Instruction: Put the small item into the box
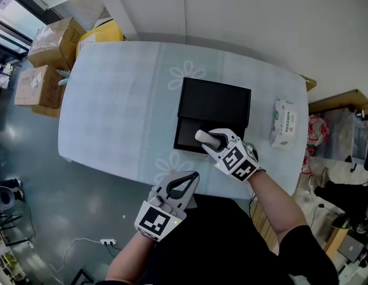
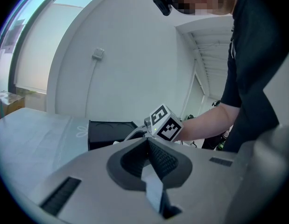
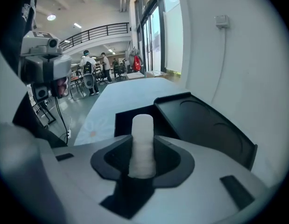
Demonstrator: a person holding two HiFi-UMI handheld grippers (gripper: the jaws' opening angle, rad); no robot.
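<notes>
Our right claw (image 3: 143, 164) is clamped on the small item (image 3: 143, 139), a white cylinder that stands up out of the jaws. We hold it over the near tray of the box (image 1: 213, 103), which is black and lies open on the worktop (image 1: 112, 111), its lid (image 3: 205, 125) folded back on the far side. We cannot tell whether the item touches the tray. Our left claw (image 2: 148, 148) has its jaws pressed together with nothing between them, and it hangs at the worktop's near edge, just beside the right one. A tissue pack (image 1: 283, 122) lies to the right of the box, apart from it. Brown cartons (image 1: 50, 40) sit on the floor beyond the worktop's far left corner.
</notes>
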